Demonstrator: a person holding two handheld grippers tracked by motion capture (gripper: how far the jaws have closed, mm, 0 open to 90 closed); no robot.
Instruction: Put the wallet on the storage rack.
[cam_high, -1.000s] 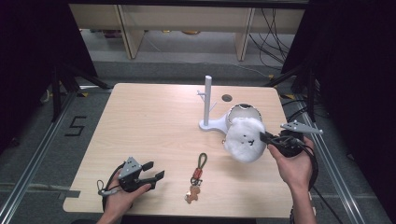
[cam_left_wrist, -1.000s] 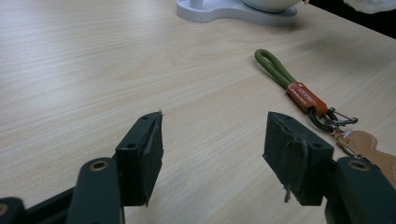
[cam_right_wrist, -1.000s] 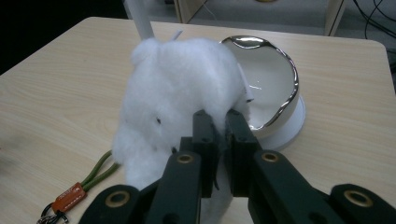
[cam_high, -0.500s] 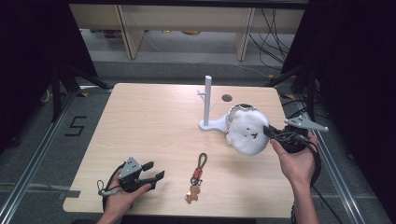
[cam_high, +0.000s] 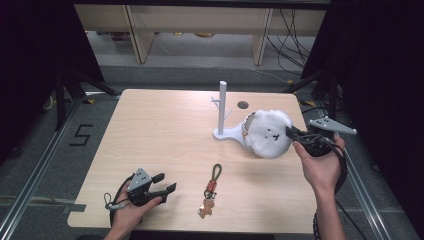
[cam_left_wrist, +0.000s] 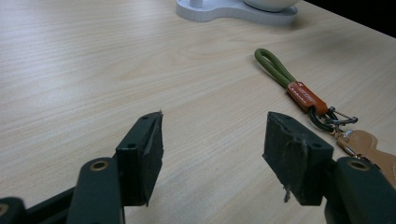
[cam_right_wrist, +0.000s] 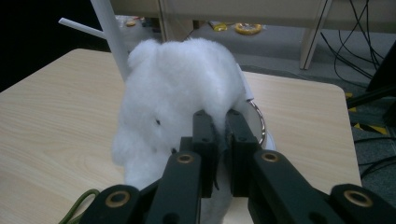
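Observation:
A white fluffy plush (cam_high: 269, 133) with a small face hangs by the base of a white peg stand (cam_high: 222, 107). My right gripper (cam_high: 290, 132) is shut on the plush's right side. In the right gripper view the jaws pinch the plush's fur (cam_right_wrist: 177, 98) at the right gripper (cam_right_wrist: 219, 123), with the stand's post (cam_right_wrist: 109, 35) behind it. A metal ring (cam_right_wrist: 258, 121) shows at the plush's edge. My left gripper (cam_high: 167, 183) rests open near the table's front left, nothing between its jaws (cam_left_wrist: 212, 140). A keychain (cam_high: 211, 190) with green loop, orange tag and brown leather charm (cam_left_wrist: 303, 93) lies to its right.
The wooden table (cam_high: 150, 130) has a small round hole (cam_high: 243, 105) behind the stand. The table's right edge runs close to my right hand. Shelf legs and cables (cam_high: 295, 30) lie on the floor beyond the far edge.
My right gripper has carried the plush a little farther from me, toward the stand's base. The left gripper and the keychain have stayed where they were.

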